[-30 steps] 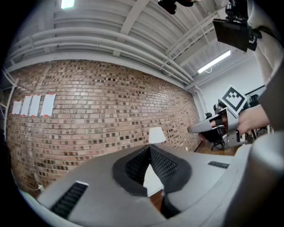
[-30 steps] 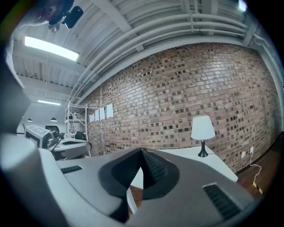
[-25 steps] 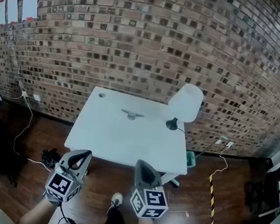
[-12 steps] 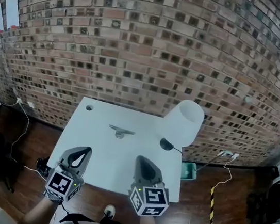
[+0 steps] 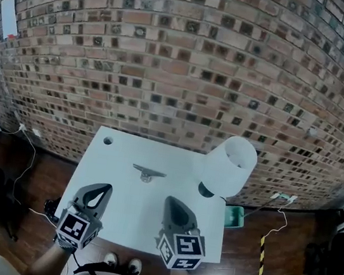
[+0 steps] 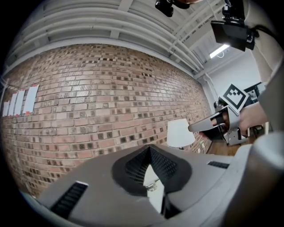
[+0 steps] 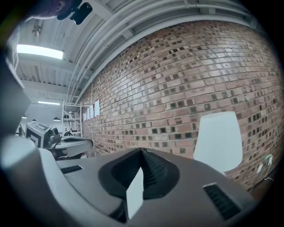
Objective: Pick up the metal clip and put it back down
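Left claw [image 5: 105, 188]: held low over the near edge of the bench [image 5: 116, 212]. Tips pressed together, with nothing pinched. In its own view [image 6: 150, 148] the two jaws meet at a point, and only a thin wedge of space shows lower down.
Right claw [image 5: 172, 202]: beside the left claw and apart from it, also over the bench's near edge. Its own view [image 7: 142, 151] shows the tips together and nothing between them.
Metal clip [image 5: 148, 174]: lies flat on the bench, ahead of both claws and between their lines, well clear of either tip. It shows small through the left claw's wedge [image 6: 151, 185], touching neither jaw.
Lamp [image 5: 228, 168]: white shade on a dark base, ahead and to the right of the right claw, at the bench's far right corner. It is also seen from both claws [image 6: 179, 133] [image 7: 218, 139].
Cable hole [image 5: 107, 141]: in the bench's far left corner, ahead of the left claw.
Brick wall [image 5: 169, 69]: beyond the bench, with paper sheets [image 5: 9, 16] on it far to the left.
Green bin [image 5: 234, 216]: on the wooden floor [image 5: 18, 181], right of the right claw and past the bench edge.
Shoes [image 5: 121, 262]: below and between the claws.
Cross-views: the right claw shows at the right of the left claw's view [image 6: 208, 126], and the left claw at the left of the right claw's view [image 7: 82, 142].
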Tool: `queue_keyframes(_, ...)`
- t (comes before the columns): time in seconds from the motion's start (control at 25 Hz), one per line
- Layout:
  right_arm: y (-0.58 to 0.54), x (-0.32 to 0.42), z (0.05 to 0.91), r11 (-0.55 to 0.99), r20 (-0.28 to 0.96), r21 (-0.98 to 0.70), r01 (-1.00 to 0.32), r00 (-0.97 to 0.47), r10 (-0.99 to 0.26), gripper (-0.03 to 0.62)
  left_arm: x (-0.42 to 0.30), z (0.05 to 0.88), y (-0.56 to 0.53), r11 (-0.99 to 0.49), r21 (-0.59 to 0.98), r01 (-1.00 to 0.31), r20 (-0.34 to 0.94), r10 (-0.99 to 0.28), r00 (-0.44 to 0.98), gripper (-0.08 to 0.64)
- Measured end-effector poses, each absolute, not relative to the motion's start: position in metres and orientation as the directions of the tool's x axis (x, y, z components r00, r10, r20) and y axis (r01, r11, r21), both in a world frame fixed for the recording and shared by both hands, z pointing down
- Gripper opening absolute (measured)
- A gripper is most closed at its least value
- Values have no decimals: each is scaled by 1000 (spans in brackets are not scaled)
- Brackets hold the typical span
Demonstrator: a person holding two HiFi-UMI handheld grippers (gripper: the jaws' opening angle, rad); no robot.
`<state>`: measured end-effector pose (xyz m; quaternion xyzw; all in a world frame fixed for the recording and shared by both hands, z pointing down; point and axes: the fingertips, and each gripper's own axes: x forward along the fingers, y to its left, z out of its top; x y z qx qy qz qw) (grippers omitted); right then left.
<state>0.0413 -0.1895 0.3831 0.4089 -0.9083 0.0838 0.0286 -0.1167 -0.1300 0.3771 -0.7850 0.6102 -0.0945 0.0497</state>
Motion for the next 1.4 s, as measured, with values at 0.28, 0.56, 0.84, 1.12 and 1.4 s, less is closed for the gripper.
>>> queue_keyframes(0.28, -212, 25, 390, 626, 131, -141, -767, -641, -756, -11, -143, 394, -165, -259, -207, -944, 172, -959, 225, 9)
queue_keyframes(0.56, -232, 25, 401, 607, 123, -153, -779, -625, -771, -11, -161, 451, -227, -347, -348, -871, 332, -914, 231, 35)
queue_keyframes(0.84, -257, 27, 416, 571, 133, -169, -803, -592, -795, -11, -173, 544, -299, -532, -418, -736, 566, -787, 248, 65)
queue_keyframes(1.12, -272, 33, 444, 532, 166, -193, -825, -562, -811, -11, -161, 622, -348, -679, -525, -513, 686, -695, 217, 86)
queue_keyframes(1.4, -267, 43, 484, 472, 246, -232, -851, -520, -818, -11, -151, 680, -369, -729, -665, -163, 713, -685, 153, 86)
